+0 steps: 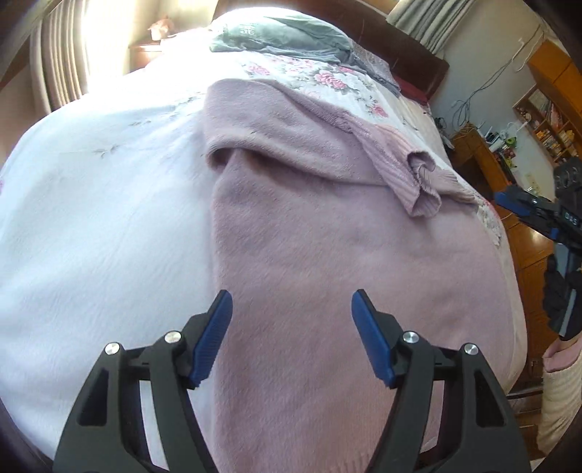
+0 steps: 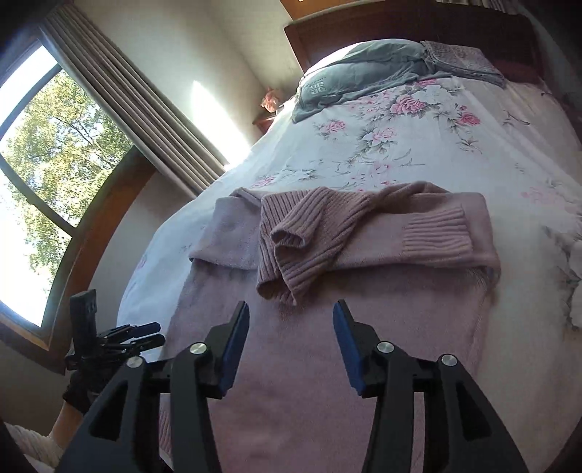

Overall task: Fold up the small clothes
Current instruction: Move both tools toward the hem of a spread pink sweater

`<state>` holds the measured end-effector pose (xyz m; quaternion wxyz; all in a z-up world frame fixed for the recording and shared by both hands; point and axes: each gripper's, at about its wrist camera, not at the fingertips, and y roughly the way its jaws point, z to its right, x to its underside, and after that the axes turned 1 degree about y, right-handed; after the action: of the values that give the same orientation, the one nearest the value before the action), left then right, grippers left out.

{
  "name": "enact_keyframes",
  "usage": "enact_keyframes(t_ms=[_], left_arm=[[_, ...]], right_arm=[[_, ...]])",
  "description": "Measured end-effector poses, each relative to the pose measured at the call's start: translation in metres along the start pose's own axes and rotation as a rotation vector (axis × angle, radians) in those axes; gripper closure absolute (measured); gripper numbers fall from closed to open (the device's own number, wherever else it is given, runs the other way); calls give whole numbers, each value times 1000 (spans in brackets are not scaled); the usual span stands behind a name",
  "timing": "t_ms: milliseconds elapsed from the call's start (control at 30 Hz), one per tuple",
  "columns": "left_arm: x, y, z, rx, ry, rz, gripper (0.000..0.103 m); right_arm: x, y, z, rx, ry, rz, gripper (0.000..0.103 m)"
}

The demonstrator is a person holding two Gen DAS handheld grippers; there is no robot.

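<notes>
i want to take the near hem at both corners and carry it evenly up over the sleeves. my left gripper (image 1: 291,329) and right gripper (image 2: 291,340) both hang released above the pink sweater (image 1: 327,262), holding nothing. it lies flat on the floral bed cover (image 2: 382,145), fuzzy and soft, ribbed sleeves (image 2: 309,233) folded across its top.

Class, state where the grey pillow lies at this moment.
The grey pillow lies at the bed's far end, against the dark headboard, beyond the pink sweater.
</notes>
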<state>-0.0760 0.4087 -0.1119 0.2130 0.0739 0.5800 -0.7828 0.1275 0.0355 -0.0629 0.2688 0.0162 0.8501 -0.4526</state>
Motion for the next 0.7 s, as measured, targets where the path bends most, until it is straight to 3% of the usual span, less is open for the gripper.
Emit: enact_keyframes(t_ms=[100, 200, 333, 467, 700], left_arm=[[29, -9, -16, -45, -38, -38, 35], [52, -18, -26, -43, -84, -67, 35], [74, -19, -32, -40, -118, -105, 35], [97, -20, -28, -62, -90, -137, 35], [126, -22, -37, -8, -131, -154, 35]], right_arm=[[48, -31, 9, 95, 16, -13, 47], [94, -55, 21, 181, 51, -28, 46], [145, -74, 30, 203, 128, -56, 46], [185, -80, 33, 194, 161, -96, 46], [226, -63, 52, 152, 238, -154, 45]])
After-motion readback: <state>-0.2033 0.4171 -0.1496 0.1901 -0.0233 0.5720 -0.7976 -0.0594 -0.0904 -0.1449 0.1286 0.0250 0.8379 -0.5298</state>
